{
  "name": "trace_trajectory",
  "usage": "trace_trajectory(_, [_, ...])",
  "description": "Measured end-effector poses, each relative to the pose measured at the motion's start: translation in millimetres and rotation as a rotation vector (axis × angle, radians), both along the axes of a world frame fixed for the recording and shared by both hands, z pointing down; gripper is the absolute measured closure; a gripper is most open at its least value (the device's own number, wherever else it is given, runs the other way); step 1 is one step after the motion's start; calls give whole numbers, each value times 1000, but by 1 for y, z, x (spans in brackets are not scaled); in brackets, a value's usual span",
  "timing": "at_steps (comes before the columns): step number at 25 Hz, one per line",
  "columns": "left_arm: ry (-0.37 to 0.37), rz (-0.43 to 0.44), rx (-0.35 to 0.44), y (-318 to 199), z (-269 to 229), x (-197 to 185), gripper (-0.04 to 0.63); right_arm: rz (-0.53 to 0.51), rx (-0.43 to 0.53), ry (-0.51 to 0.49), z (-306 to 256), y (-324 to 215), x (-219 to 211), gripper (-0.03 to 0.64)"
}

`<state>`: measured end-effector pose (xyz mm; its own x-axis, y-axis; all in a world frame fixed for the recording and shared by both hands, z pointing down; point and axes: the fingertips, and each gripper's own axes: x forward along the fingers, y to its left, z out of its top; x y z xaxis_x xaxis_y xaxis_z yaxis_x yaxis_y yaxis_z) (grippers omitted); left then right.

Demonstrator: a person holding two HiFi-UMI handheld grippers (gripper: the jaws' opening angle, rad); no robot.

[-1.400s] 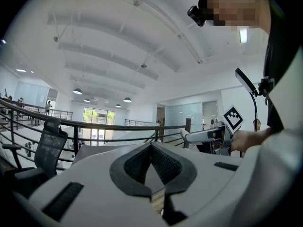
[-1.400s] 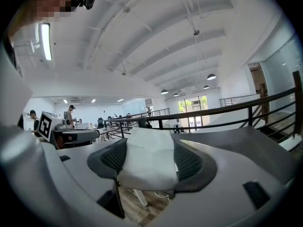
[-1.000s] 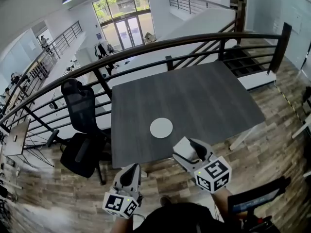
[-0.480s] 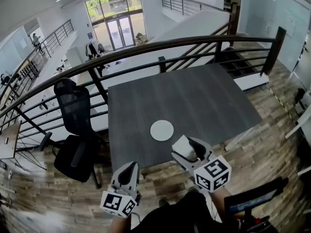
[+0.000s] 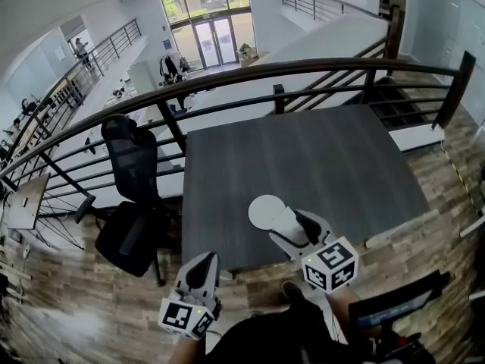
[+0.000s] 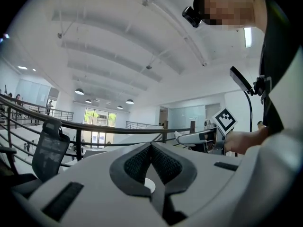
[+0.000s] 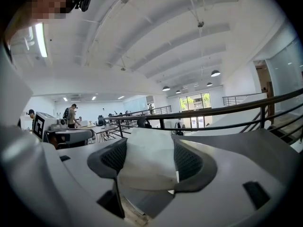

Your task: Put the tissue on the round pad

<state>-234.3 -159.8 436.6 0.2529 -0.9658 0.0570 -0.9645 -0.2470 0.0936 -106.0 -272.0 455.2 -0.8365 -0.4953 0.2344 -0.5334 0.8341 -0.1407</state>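
The white round pad [image 5: 263, 209] lies on the dark grey table [image 5: 326, 158] near its front edge. My right gripper [image 5: 292, 224] is shut on a white tissue pack [image 5: 282, 222], holding it just above the table's edge at the near right rim of the pad. In the right gripper view the tissue pack [image 7: 149, 160] fills the gap between the two dark pads [image 7: 188, 161]. My left gripper [image 5: 201, 268] hangs shut and empty, short of the table on the left, over the wooden floor. In the left gripper view its fingertips [image 6: 151, 162] meet.
A black office chair [image 5: 132, 196] stands against the table's left side. A dark metal railing [image 5: 303, 70] runs behind the table, with an open atrium beyond it. Wooden floor [image 5: 424, 233] surrounds the table on the near and right sides.
The right gripper has carried the tissue pack forward, from short of the table to the pad's near rim. The left gripper has stayed low and shut.
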Motion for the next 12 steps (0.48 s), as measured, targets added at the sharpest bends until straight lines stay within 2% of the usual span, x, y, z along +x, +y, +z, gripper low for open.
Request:
trace_trajectory(4, [-3,-76,-1,-17,-6,-7,592,-49,-11,14,8,-31,-7,299])
trace_trajectory(12, [-3,-156,-3,-37,-4,-11,592,-105,-37,61,38,-74,-28,299])
